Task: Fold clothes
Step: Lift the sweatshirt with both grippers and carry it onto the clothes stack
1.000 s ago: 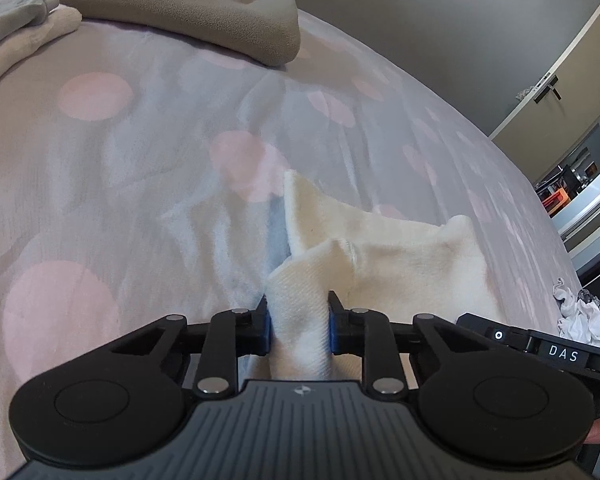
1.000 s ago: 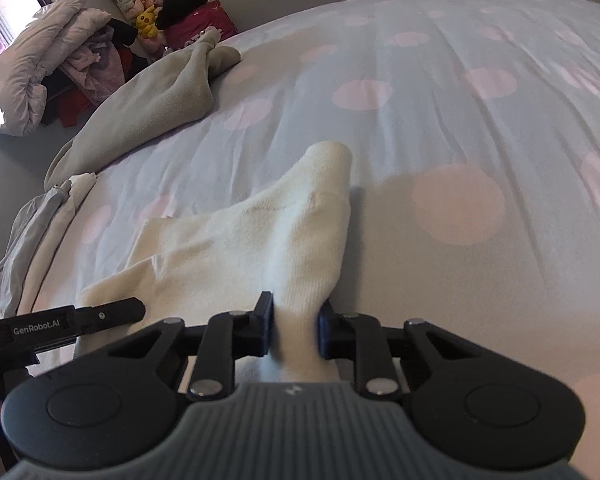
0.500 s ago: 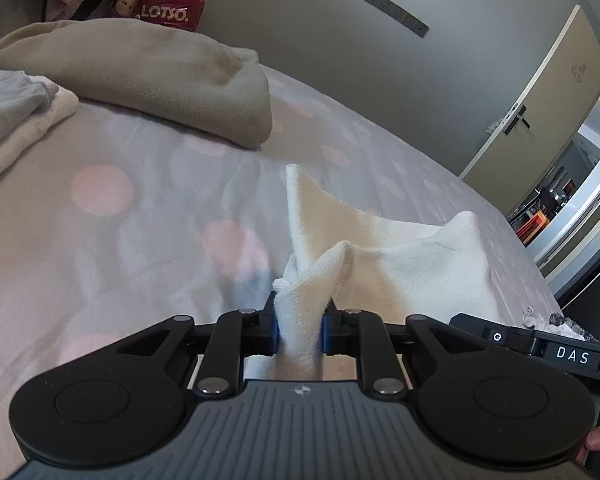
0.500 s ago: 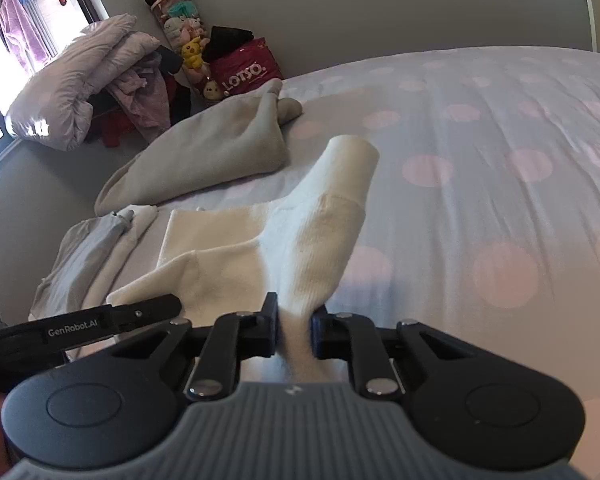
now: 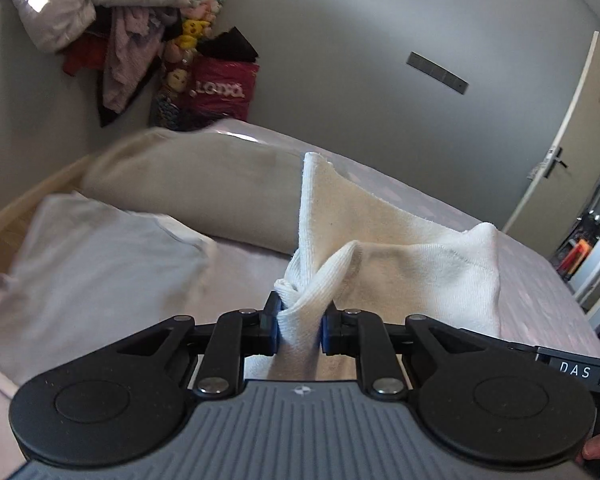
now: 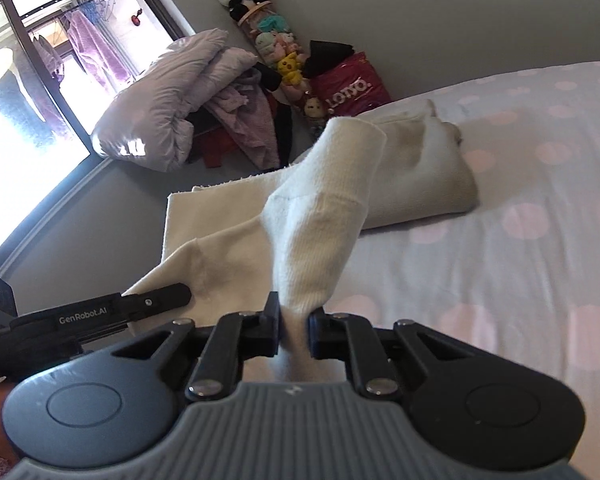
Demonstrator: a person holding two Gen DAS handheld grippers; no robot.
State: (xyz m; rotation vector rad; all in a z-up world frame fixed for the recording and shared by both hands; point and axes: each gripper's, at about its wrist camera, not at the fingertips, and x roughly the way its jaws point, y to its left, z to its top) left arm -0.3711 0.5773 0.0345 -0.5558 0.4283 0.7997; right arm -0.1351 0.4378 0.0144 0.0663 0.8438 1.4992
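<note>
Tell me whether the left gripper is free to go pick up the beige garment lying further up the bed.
Probably not yet: the left gripper is shut on the cream sweater, which hangs between it and the beige garment.

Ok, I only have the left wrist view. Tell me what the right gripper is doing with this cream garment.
Observer: The right gripper is shut on the cream garment, pinching a ribbed cuff end; its jaws have just been closing.
Operator: Confirm what lies beyond that cuff.
Observer: A folded beige garment on the polka-dot bedsheet, behind the raised cuff.
Operator: Report anything on the far left there.
Observer: A window with purple clothes hanging outside it, which your view lacks.
</note>
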